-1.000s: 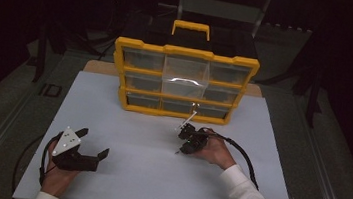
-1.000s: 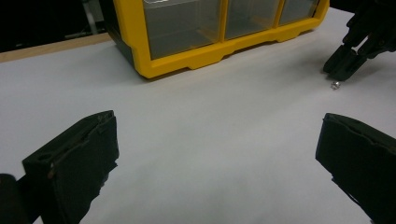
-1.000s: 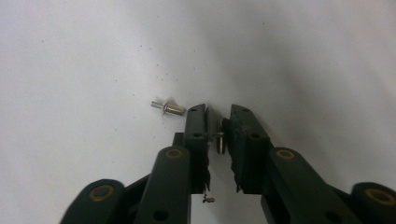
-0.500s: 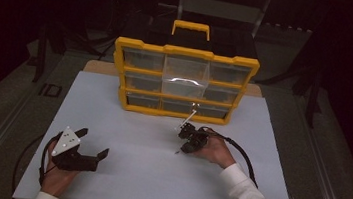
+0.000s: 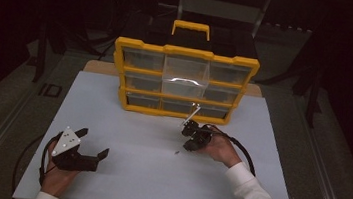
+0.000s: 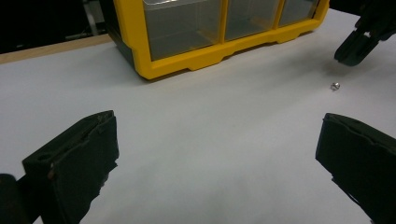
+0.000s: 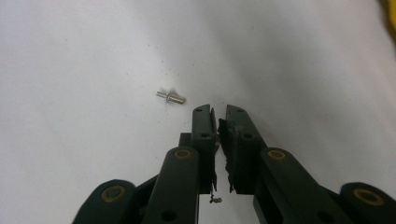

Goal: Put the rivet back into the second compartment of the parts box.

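White, matte sheet covers the bench (image 5: 126,124) in the high view, with a yellow drawer cabinet (image 5: 184,83) of clear plastic bins standing toward its far edge. A tiny metal part (image 5: 176,153) lies on the sheet near the middle, just beside the right gripper (image 5: 191,137) and on its near-left side; the left gripper (image 5: 89,146) sits well apart, toward the near-left corner, so the right hand is plainly the nearer.

From the left gripper view, its two black jaws stand wide apart with nothing between them. Beyond them the part (image 6: 334,86) glints on the sheet, small and rounded, below the right gripper (image 6: 356,45); the cabinet's (image 6: 210,51) glossy yellow frame runs along the far side.

Seen in the right gripper view, the right gripper (image 7: 218,116) has its jaws drawn nearly together, a thin slit left, gripping nothing. The part (image 7: 171,97) lies just off the tips, ahead and to their left: a bright silvery pin with a thinner stem, probably a rivet or short screw, its long axis running across the jaws' line. A pick would need the jaws reopened and shifted leftward.
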`<state>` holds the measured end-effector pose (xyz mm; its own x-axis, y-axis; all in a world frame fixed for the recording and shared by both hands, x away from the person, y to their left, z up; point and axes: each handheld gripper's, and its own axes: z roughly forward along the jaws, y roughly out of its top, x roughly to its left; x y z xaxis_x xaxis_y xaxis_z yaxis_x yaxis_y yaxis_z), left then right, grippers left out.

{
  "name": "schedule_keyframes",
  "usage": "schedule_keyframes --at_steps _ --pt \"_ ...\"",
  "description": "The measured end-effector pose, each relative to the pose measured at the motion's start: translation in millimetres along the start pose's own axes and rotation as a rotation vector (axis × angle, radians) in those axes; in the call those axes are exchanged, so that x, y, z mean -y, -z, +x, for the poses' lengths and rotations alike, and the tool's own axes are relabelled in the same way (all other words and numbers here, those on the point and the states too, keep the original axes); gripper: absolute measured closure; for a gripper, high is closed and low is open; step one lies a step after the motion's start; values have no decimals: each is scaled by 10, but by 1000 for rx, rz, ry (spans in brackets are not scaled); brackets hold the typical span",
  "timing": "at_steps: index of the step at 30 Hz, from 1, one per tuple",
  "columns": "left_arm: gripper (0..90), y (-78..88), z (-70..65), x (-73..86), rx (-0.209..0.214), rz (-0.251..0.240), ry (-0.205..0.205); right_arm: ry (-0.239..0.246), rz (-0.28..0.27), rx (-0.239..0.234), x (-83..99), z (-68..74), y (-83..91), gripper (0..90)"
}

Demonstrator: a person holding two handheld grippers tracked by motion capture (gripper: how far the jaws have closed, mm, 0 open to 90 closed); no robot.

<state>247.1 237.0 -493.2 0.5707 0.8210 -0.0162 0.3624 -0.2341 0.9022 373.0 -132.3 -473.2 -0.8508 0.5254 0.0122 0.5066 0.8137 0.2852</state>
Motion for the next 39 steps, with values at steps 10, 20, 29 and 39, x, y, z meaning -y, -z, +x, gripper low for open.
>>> schedule_keyframes --at_steps 10,20,29,39 --pt "2 -11 -9 1 -10 9 -6 9 -26 6 -19 29 242 827" --pt "2 -13 -7 2 -10 8 -2 21 -64 -6 -15 37 459 827" --pt "2 -13 -6 3 -10 8 -1 37 -103 -5 -45 45 685 827" --pt "2 -12 -3 2 -12 7 -3 50 -134 -16 -87 69 893 827"
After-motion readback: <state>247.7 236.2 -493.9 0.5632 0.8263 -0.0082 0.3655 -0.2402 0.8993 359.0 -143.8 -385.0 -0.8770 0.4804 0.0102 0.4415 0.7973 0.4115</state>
